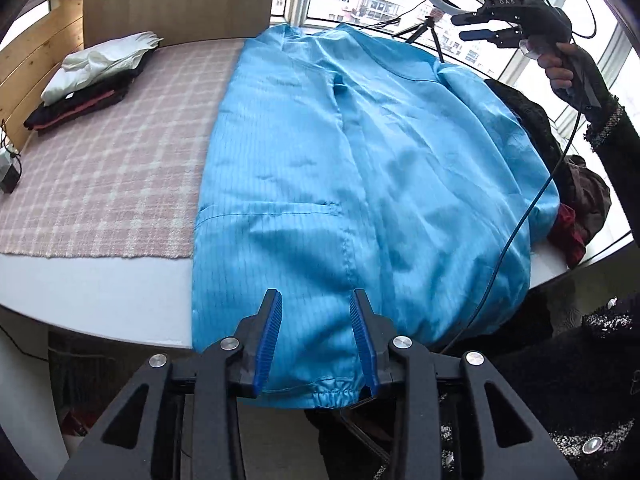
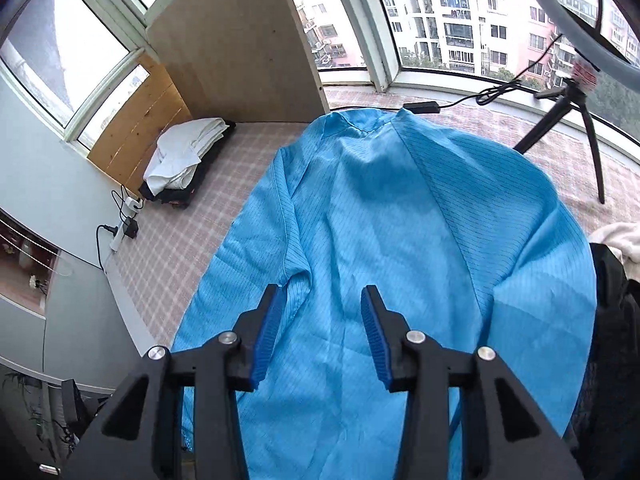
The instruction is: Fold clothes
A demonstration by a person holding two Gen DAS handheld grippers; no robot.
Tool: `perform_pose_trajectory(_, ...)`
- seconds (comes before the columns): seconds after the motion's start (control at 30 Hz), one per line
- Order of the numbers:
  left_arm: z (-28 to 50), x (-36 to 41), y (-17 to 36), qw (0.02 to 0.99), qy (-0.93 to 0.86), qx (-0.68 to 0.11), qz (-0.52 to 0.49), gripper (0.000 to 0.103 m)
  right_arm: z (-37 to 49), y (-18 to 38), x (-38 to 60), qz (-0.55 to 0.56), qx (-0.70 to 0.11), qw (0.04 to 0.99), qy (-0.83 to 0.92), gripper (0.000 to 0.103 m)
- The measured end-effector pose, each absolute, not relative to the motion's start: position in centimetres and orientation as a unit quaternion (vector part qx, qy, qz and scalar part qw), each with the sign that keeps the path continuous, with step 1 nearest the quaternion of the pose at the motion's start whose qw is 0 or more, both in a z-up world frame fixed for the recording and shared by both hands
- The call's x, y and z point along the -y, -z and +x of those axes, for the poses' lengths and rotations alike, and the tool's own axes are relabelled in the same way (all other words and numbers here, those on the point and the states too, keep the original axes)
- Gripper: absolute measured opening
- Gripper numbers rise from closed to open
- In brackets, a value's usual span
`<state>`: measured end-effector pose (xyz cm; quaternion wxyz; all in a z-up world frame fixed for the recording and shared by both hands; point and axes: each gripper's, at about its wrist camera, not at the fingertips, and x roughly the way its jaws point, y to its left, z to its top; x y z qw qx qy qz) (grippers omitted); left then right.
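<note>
The blue jacket (image 1: 360, 184) is lying spread over the middle of the left wrist view, one side folded in along a straight edge, its elastic hem hanging off the white table (image 1: 100, 292) at the bottom. It is looking only partly folded; the crosswise folds seem still to be made. The cloth is thin and glossy, finely striped, creasing softly. The pink checked cloth (image 1: 112, 152) is covering the table at left, coarse and matte. In the upper left a stack of folded clothes (image 1: 96, 76) is sitting finished. The left gripper (image 1: 316, 340) is hovering part-open over the hem, gripping nothing. The right gripper (image 2: 320, 336) is likewise standing part-open, empty.
</note>
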<state>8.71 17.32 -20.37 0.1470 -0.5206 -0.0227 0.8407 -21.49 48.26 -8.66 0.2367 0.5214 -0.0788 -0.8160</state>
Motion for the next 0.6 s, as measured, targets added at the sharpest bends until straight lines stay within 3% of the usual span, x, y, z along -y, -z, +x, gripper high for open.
perform_pose_trajectory(0.17, 8.5, -24.0, 22.2, 0.242, -0.815, -0.026, -0.526, 0.034, -11.9, 8.6, -56.5, 0.512, 0.076, 0.132, 0.845, 0.04)
perform_pose_trajectory(0.4, 14.4, -34.6, 24.8, 0.365, -0.762, -0.051, -0.532, 0.034, -2.5, 14.4, -63.5, 0.563, 0.119, 0.042, 0.817, 0.046)
perform_pose_trajectory(0.6, 14.6, -42.8, 26.1, 0.342, -0.772, -0.094, -0.527, 0.04, -1.0, 20.0, -61.9, 0.597, 0.096, 0.036, 0.795, 0.046)
